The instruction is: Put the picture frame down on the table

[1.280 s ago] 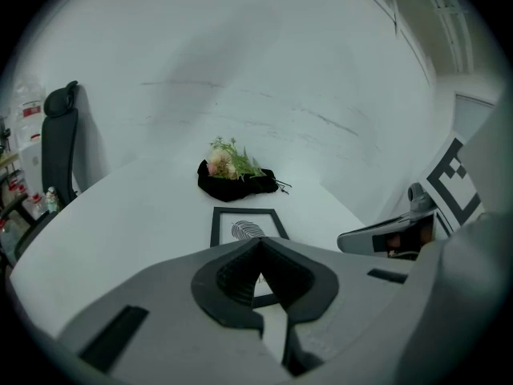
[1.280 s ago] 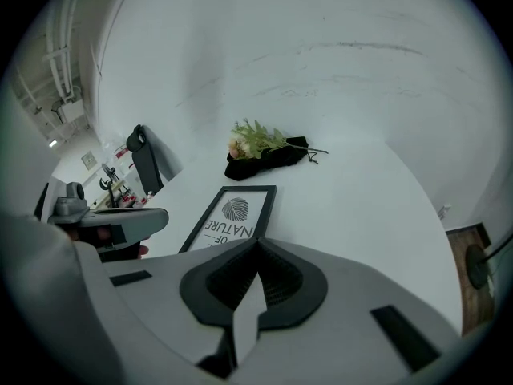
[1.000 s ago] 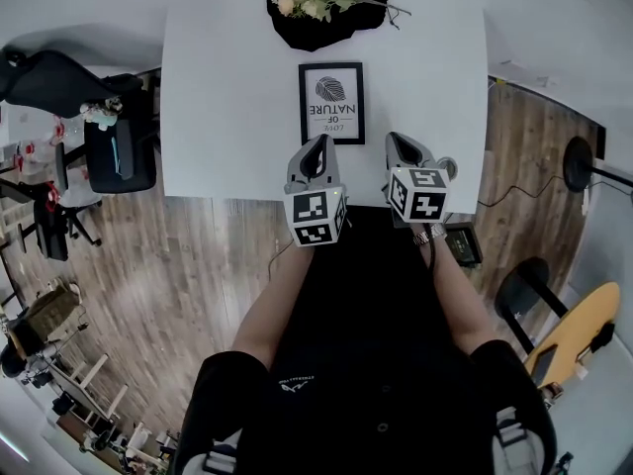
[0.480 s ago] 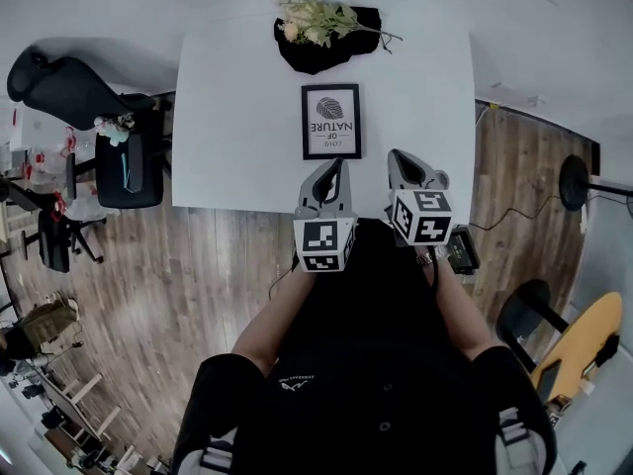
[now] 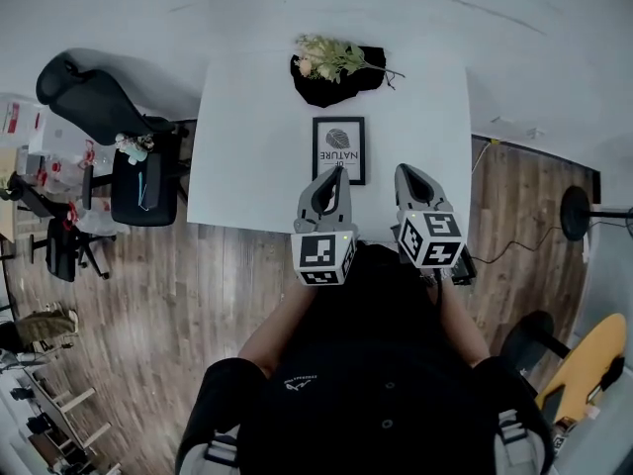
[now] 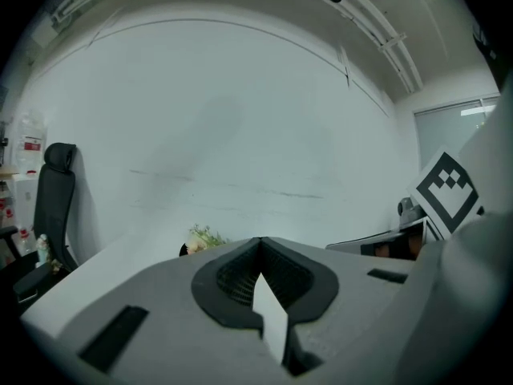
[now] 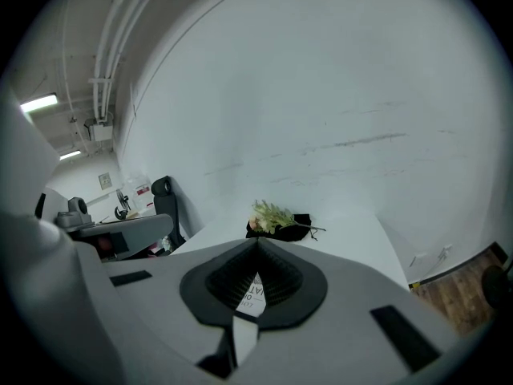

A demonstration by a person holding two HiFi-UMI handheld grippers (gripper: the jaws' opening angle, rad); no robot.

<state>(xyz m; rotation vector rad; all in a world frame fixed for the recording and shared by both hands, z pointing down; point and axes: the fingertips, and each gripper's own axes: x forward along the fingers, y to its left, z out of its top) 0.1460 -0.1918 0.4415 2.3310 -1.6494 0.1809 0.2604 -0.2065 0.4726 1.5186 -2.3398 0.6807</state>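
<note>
Far left: one black high-backed office chair (image 5: 91, 95) against the white wall, standing on wood-plank floor (image 5: 178, 285). Centre: one white rectangular table (image 5: 247, 137), its far edge at the wall. On the table's far end lay a crumpled black cloth (image 5: 331, 85) carrying a spray of pale flowers with green leaves (image 5: 331, 55). Just nearer than the cloth and apart from it lay the black-edged picture frame with a white leaf print (image 5: 339, 149), flat on the tabletop, face up, roughly midway across the table's width. Left gripper (image 5: 332, 170), grey with a marker cube: jaws fully together, tips meeting in the left gripper view (image 6: 258, 240), nothing between them. In the head view its tips overlapped the frame's near edge without gripping it. Right gripper (image 5: 406, 170), same pattern, was just beside the frame's right edge. Its jaws were also pressed together (image 7: 258, 241) and empty – the frame (image 7: 255, 291) showed only through the gap behind the tips, down on the table. Far right: one round black stand base (image 5: 577, 213) on the floor.
</note>
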